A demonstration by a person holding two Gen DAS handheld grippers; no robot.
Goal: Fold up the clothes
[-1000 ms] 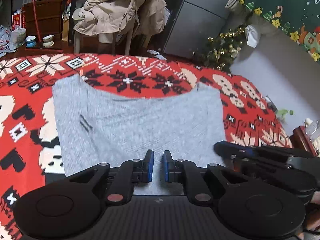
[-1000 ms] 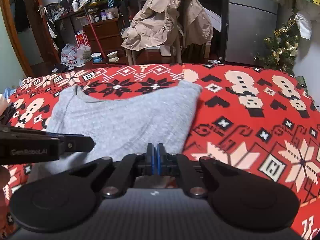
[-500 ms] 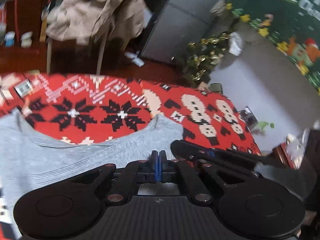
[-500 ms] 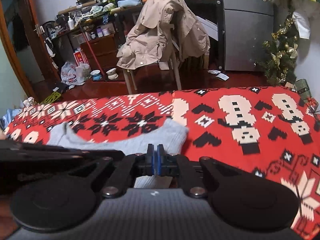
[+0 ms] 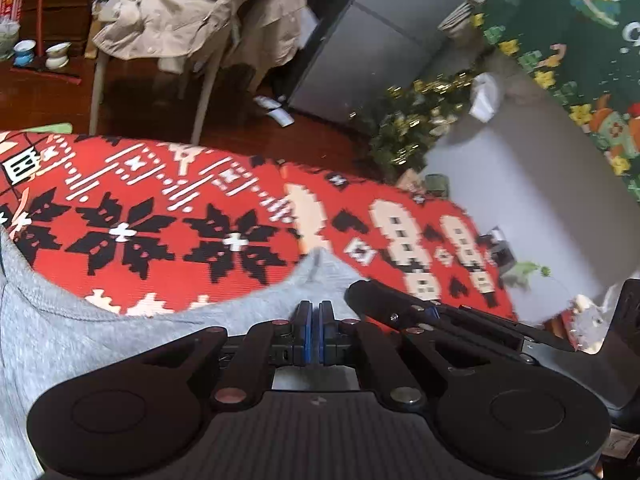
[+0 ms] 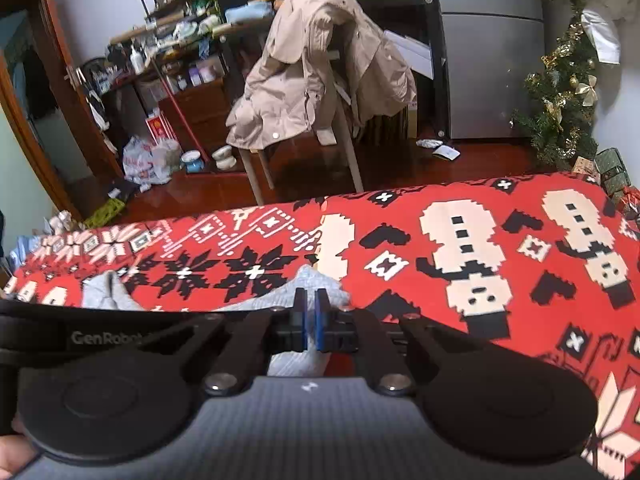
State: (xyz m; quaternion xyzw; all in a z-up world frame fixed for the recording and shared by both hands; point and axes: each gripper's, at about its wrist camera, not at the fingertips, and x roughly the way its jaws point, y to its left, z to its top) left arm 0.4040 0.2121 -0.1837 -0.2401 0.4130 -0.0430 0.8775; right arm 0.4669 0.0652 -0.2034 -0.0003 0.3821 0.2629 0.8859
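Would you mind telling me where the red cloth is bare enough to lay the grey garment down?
Bare red cloth lies right of the grey garment, by the snowman pattern, and beyond its far edge. It is crowded where the left gripper and right gripper meet.

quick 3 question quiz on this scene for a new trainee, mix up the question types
1. True or false: both grippers are shut on the grey garment.
2. Multiple choice: what hangs over the chair behind the table? A) a beige coat B) a blue towel C) a black bag
3. Fill in: the garment lies on a patterned cloth whose main colour is ____.

Key
1. True: the left gripper and the right gripper each have jaws closed on grey fabric.
2. A, the beige coat.
3. Red: the patterned cloth.
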